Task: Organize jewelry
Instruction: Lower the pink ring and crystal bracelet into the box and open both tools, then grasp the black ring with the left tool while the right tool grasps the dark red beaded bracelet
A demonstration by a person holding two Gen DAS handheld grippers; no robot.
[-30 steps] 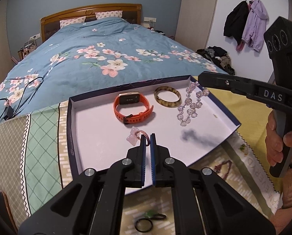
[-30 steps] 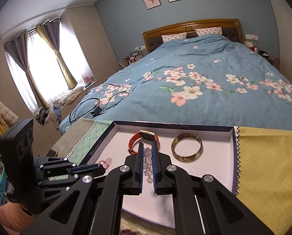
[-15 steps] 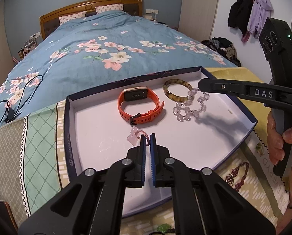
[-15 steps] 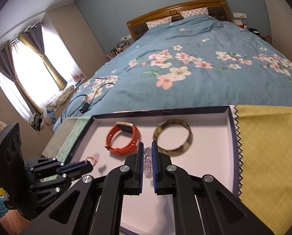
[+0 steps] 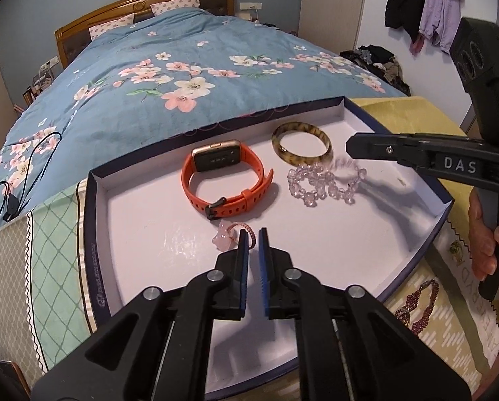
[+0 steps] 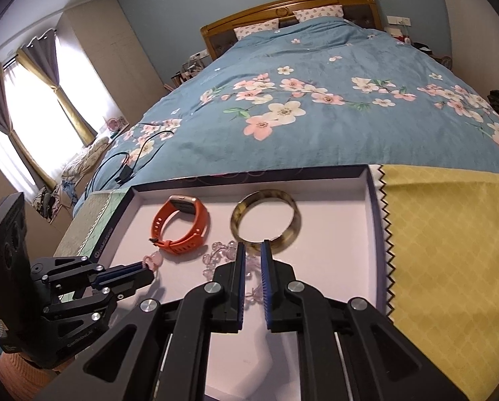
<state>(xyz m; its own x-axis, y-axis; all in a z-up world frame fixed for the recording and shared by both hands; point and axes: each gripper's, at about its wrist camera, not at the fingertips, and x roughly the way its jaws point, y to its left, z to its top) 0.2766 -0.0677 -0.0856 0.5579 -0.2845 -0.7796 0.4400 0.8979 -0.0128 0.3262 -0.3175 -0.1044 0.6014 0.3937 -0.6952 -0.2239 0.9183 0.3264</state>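
A shallow white-lined tray (image 5: pixel 99 207) sits at the foot of the bed (image 5: pixel 189 67) and holds the jewelry. In the left wrist view, the orange watch (image 5: pixel 227 180) lies near the tray's middle, the tortoiseshell bangle (image 5: pixel 301 142) just beside it at about 2 o'clock, and the clear bead bracelet (image 5: pixel 326 182) at about 3 o'clock from the watch, touching or nearly touching the bangle. A small pink ring (image 5: pixel 237 235) lies at 6 o'clock from the watch.

The left claw (image 5: pixel 253 234) sits low over the pink ring with a narrow gap between its fingers, gripping nothing. The right claw (image 6: pixel 252 250) is slightly parted above the bead bracelet (image 6: pixel 222 255), released. A dark red necklace (image 5: pixel 419 304) lies on the patterned cloth (image 5: pixel 450 334) outside the tray, at about 4 o'clock.
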